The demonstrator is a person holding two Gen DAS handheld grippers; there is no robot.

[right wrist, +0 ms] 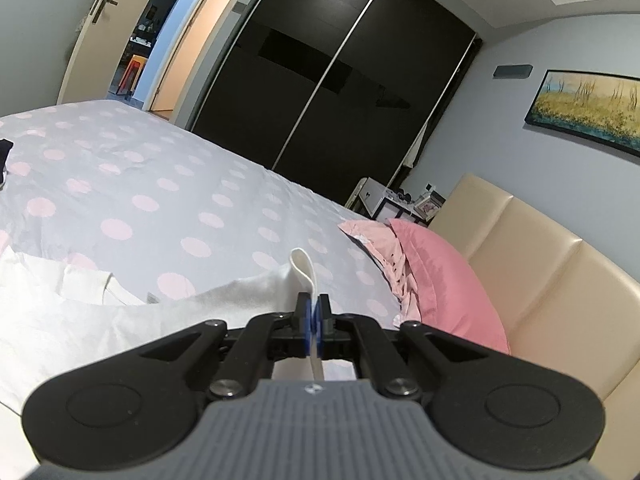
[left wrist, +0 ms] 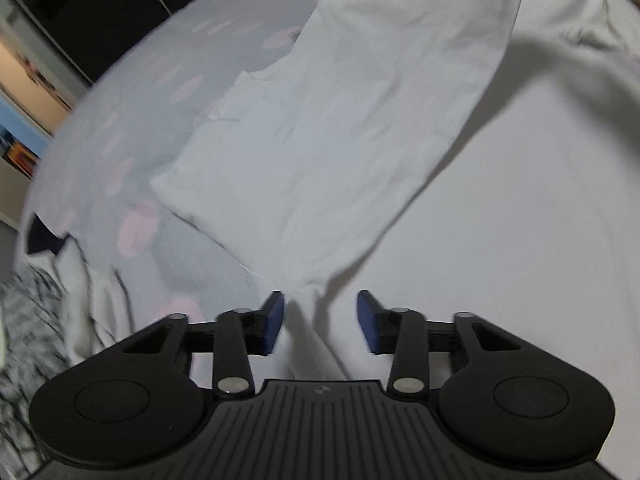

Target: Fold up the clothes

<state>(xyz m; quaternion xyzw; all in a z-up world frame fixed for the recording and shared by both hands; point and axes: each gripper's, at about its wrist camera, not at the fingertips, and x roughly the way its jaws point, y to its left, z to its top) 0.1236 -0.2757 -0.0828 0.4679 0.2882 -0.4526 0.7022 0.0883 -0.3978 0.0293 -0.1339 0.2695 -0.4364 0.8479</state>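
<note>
A white garment (left wrist: pixel 340 140) is spread on the bed. In the left wrist view one long fold of it runs from the top of the picture down to a narrow bunched end (left wrist: pixel 310 296). That end sits between the blue pads (left wrist: pixel 274 320) of my left gripper (left wrist: pixel 320 316). The pads stand apart and neither presses the cloth. In the right wrist view my right gripper (left wrist: pixel 314 314) is not the one shown; my right gripper (right wrist: pixel 314 314) is shut on the white garment's edge (right wrist: pixel 256 292). A loop of hem (right wrist: pixel 302 268) sticks up past its fingertips.
The bed cover (right wrist: pixel 160 200) is grey with pink dots. A pink pillow (right wrist: pixel 440 280) leans on a beige headboard (right wrist: pixel 540 272) at the right. Crumpled clothes (left wrist: pixel 36 320) lie at the left. A dark wardrobe (right wrist: pixel 340 100) and an open door (right wrist: pixel 92 32) stand beyond the bed.
</note>
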